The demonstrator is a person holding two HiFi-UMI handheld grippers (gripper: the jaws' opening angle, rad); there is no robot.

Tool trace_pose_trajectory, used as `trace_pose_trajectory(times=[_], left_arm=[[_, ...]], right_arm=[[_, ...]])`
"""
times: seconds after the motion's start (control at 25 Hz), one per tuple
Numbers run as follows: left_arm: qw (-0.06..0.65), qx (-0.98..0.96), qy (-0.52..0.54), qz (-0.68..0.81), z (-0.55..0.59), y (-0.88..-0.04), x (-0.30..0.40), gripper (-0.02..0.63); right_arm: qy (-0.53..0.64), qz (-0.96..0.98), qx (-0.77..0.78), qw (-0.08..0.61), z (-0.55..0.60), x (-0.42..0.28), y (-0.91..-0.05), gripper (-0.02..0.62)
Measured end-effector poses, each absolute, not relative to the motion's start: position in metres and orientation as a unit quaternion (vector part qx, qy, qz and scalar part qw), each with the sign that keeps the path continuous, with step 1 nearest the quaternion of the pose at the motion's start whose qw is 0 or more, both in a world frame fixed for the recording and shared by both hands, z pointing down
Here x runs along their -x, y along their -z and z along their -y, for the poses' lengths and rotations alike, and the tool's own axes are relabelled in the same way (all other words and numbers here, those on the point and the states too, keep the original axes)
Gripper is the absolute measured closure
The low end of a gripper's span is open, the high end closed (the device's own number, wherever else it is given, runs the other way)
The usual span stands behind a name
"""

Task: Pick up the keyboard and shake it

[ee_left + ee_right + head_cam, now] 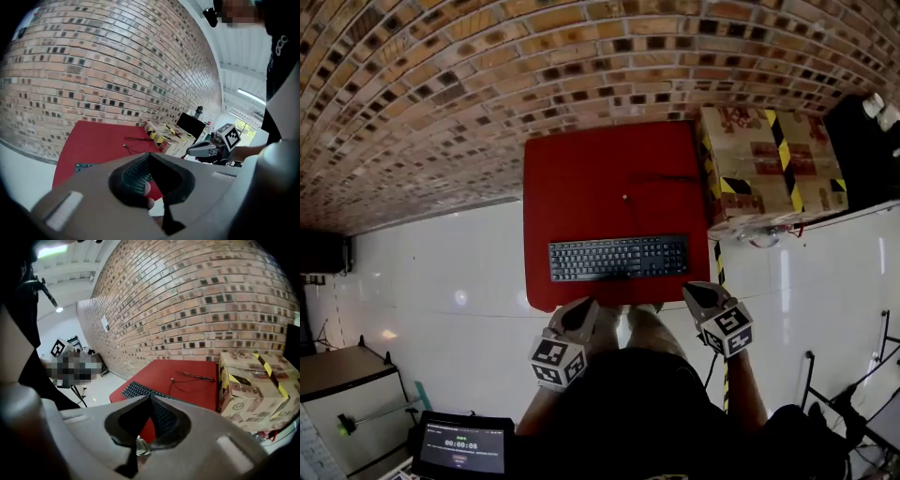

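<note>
A black keyboard point(619, 257) lies flat on the red table point(591, 178), close to its front edge. My left gripper point(581, 313) hovers just off that edge, below the keyboard's left half, jaws shut and empty. My right gripper point(701, 296) hangs at the table's front right corner, also shut with nothing in it. In the left gripper view the keyboard point(84, 165) shows past the closed left gripper point(151, 155), and the right gripper point(201, 149) floats to the right. The right gripper view shows the keyboard point(138, 389) beyond the closed right gripper point(151, 399).
A cardboard box point(773, 164) with yellow-black tape stands against the table's right side. A thin black cable point(661, 180) lies on the far part of the table. A brick wall point(487, 84) runs behind. A screen point(461, 448) sits low at the left.
</note>
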State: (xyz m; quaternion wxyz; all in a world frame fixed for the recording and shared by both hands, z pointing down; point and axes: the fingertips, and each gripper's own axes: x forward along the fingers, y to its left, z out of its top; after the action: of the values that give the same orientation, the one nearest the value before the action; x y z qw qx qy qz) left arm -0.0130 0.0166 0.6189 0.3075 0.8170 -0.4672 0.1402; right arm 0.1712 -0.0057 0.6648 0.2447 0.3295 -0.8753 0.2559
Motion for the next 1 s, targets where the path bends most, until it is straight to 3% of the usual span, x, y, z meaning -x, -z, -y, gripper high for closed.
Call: trace_pose_trajectory(times=[0.48,1.0], left_arm=[[0.295,-0.808,-0.131,0.494,0.0,-0.618,0.022,0.591],[0.335,-0.786,-0.144,0.499,-0.006,-0.648,0.07,0.583]], right_arm=[[-0.23,0.896,-0.262,0.274,-0.004,-0.125,-0.665,0.603],[-0.241,0.863,-0.308,0.32,0.005,-0.127,-0.686,0.603]])
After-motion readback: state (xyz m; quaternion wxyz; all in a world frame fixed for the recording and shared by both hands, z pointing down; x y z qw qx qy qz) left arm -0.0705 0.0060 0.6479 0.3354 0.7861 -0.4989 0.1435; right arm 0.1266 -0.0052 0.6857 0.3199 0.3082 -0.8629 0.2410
